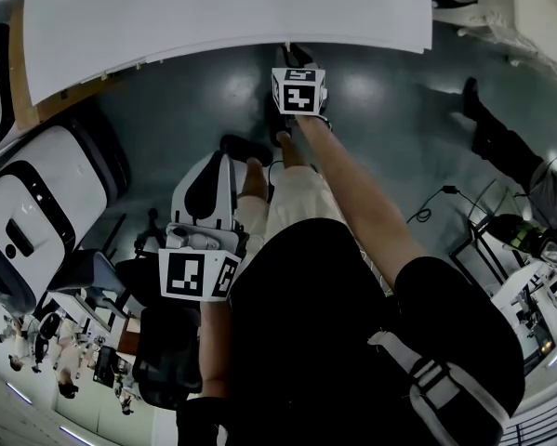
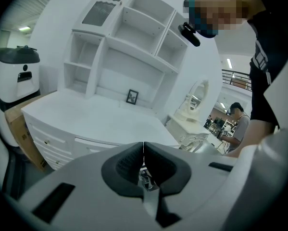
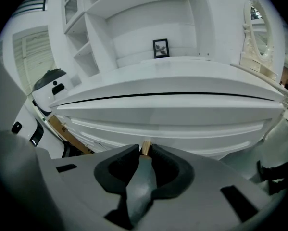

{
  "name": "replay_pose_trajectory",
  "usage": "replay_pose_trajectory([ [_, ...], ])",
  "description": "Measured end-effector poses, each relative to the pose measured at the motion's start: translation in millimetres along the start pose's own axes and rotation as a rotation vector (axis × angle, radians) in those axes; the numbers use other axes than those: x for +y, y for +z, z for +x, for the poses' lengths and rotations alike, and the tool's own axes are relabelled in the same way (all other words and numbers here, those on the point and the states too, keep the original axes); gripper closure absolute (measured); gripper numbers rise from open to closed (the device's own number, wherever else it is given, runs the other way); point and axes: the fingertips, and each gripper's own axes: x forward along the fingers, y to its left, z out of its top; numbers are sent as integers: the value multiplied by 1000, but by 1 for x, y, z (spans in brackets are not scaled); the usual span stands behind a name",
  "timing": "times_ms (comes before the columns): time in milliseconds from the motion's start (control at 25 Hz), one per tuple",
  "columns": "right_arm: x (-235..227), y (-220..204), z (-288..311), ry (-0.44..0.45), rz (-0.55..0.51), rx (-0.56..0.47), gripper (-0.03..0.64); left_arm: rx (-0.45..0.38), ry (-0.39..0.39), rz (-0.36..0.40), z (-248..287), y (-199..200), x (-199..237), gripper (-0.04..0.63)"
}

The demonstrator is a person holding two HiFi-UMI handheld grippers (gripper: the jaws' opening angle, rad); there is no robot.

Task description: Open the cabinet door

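Note:
The white cabinet (image 3: pixel 172 105) fills the right gripper view, with open shelves above its counter and panelled fronts below. A small brass knob (image 3: pixel 145 147) sticks out of its front. My right gripper (image 3: pixel 145 150) has its two dark tips on either side of that knob, pressing on it. In the head view the right arm reaches out to the cabinet's edge (image 1: pixel 259 26), with the gripper's marker cube (image 1: pixel 298 91) just short of it. My left gripper (image 2: pixel 143 148) is shut with nothing in it and hangs back, away from the cabinet (image 2: pixel 95 119).
A white machine with a dark top (image 2: pixel 14 73) and a cardboard box (image 2: pixel 21 129) stand to the left of the cabinet. A small picture frame (image 3: pixel 160 48) sits on the counter, an ornate mirror (image 3: pixel 256 20) to the right. An office chair (image 1: pixel 166 360) is behind me.

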Motion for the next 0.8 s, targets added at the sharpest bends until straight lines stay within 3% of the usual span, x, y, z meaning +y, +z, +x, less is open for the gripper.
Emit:
replay_pose_trajectory([
  [800, 4, -19, -15, -12, 37, -20, 525, -18, 45, -26, -21, -13, 0, 572],
])
